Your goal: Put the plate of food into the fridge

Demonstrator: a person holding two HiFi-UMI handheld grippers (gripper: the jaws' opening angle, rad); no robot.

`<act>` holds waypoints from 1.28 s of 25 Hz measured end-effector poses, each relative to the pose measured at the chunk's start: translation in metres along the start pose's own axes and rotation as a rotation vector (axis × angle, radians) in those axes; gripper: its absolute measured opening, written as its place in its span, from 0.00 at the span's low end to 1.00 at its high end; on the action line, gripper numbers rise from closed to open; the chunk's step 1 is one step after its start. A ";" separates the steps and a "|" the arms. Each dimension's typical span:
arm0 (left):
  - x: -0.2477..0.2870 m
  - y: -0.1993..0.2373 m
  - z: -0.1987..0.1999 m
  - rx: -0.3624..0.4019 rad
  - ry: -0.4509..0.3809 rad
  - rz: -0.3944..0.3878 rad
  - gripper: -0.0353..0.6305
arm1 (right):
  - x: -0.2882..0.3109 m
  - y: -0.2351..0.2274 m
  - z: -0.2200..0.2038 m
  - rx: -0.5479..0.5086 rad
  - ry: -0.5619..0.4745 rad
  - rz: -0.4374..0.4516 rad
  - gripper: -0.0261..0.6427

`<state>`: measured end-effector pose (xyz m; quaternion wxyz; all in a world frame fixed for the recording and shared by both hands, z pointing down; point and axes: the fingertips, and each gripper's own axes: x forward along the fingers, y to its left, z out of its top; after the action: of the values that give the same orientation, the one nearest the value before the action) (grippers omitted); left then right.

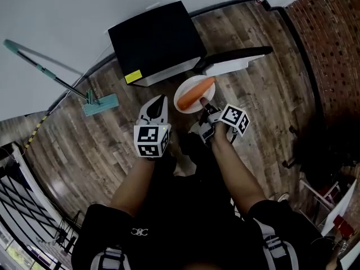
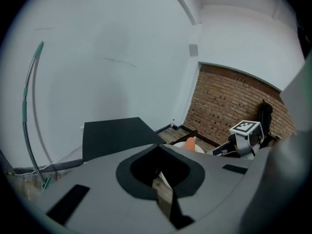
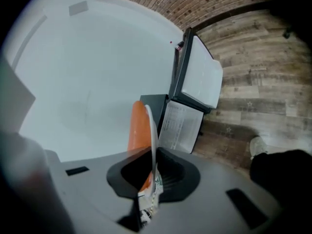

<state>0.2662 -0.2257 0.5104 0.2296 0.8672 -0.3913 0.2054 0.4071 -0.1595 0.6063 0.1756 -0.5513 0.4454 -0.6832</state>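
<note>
Facing the open black box-shaped fridge [image 1: 154, 41], a round white plate [image 1: 184, 100] bearing an orange carrot [image 1: 198, 91] is gripped at its rim by the right gripper [image 1: 206, 108]; the left gripper [image 1: 158, 103] is closed, empty. Mid-carry, it seems; level insertion is called for.

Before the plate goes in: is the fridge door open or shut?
Open: the door stands swung away from the black fridge, its white inner face showing.

a plain home-like room: plank floor [image 1: 270, 111], brick wall [image 1: 334, 55], mini fridge [image 1: 154, 38], mop [image 1: 101, 104].
</note>
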 end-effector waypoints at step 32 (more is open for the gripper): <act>0.059 0.192 -0.251 -0.074 -0.269 0.231 0.05 | 0.432 -0.089 -0.038 0.072 -0.015 0.159 0.11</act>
<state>0.1095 -0.2330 0.7906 0.1816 0.8273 -0.5225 0.0981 0.2520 -0.4117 0.9360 0.2522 -0.5128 0.4614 -0.6786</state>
